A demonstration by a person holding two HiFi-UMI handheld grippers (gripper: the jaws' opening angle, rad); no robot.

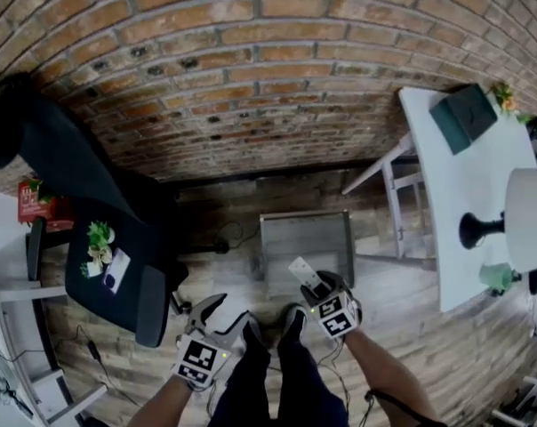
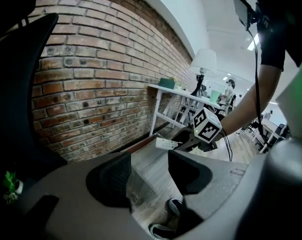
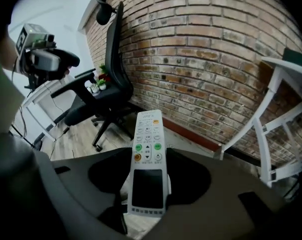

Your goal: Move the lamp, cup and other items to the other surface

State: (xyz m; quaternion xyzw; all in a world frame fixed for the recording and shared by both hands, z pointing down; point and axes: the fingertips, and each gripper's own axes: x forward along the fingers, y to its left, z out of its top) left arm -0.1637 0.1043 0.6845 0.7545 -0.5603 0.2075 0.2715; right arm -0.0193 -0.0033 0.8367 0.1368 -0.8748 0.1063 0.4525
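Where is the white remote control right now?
The remote control is clamped between the jaws of the right gripper, low in the head view's centre, just right of the left gripper.

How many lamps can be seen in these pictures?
1. The lamp stands on the white table at the right edge of the head view, with its shade partly cut off. More may be hidden out of frame.

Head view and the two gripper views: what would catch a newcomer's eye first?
A white remote control, clamped in the right tool, fills the middle of the right gripper view. Behind everything runs a red brick wall, and at the head view's right edge a white-shaded lamp stands on a white table.
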